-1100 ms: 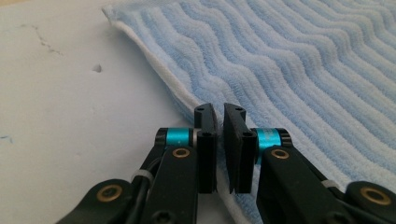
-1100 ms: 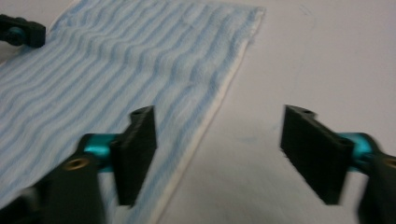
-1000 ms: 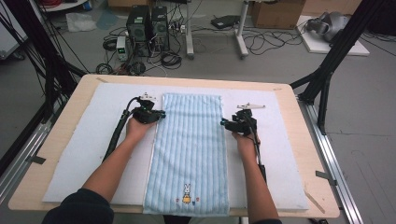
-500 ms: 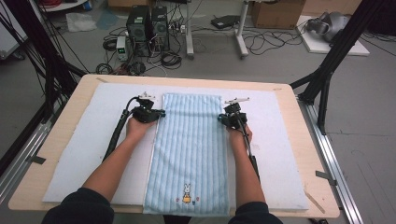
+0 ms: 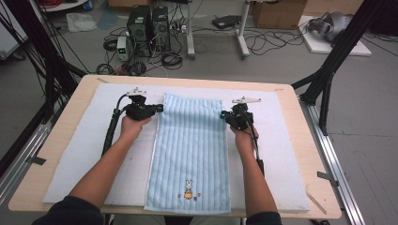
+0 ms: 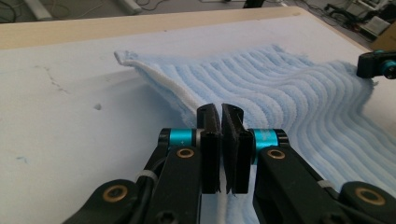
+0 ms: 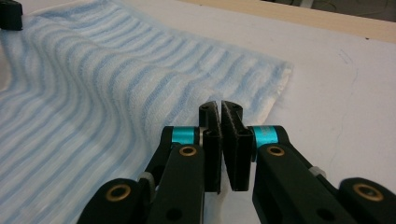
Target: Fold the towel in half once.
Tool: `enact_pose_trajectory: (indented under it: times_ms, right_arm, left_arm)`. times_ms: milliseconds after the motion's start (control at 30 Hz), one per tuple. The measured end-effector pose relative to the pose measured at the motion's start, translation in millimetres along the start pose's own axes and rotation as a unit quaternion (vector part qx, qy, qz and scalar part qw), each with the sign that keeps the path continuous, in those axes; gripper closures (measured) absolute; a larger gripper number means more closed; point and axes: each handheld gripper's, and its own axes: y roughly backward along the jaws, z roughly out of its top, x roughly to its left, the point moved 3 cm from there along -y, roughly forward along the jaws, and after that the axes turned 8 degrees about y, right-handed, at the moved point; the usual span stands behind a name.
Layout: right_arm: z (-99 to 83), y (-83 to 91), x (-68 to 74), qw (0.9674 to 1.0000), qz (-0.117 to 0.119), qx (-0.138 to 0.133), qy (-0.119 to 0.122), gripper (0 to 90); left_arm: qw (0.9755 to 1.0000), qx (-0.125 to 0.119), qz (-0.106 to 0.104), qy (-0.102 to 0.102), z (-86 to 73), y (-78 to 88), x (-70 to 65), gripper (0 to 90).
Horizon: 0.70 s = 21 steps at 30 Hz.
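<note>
In the high view we see a pale blue striped towel (image 5: pixel 190 150) lying lengthwise on the white mat (image 5: pixel 75 159) that covers the wooden table (image 5: pixel 300 140), its embroidered rabbit (image 5: pixel 188 189) at the near end. Our left gripper (image 5: pixel 157 108) sits at the towel's left edge and our right gripper (image 5: pixel 223 114) at its right edge, both not far from the far corners. A second ago the right gripper stood slightly off that edge with its jaws apart; they have just been closing, and it now meets the cloth, while the left has kept its place at its edge. In the left gripper view the jaws are pressed together on the towel's hem, and the cloth (image 6: pixel 261 88) lifts off the mat in a ridge running to the far corner; the right gripper's tip (image 6: pixel 379 65) shows across the towel. In the right gripper view the jaws are likewise clamped on the edge, and the fabric (image 7: pixel 116 79) rises in soft waves toward them. We judge both sides are now secured, so the far end can be lifted and folded.
</note>
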Motion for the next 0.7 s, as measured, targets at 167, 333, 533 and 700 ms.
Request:
enact_pose_trajectory:
  times_ms: [167, 333, 533, 700]
  right_arm:
    - [-10.3, 18.9, 12.7, 0.9998, 0.017, -0.012, 0.007, 86.7]
    - [-23.7, 33.2, 25.6, 0.9992, 0.038, 0.001, 0.010, 86.6]
    - [-37.7, 49.2, 47.1, 0.9982, 0.039, 0.001, 0.046, 86.5]
    - [-47.3, 61.7, 55.0, 0.9982, 0.045, -0.006, 0.040, 86.5]
  left_arm:
    - [0.9996, -0.007, -0.026, -0.013, -14.3, 19.8, -15.8, 85.6]
    - [0.9988, 0.001, -0.036, -0.033, -32.0, 35.9, -28.5, 85.4]
    - [0.9982, -0.001, -0.051, -0.033, -50.6, 49.6, -37.1, 85.3]
    - [0.9978, 0.001, -0.057, -0.035, -63.3, 57.5, -40.2, 85.2]
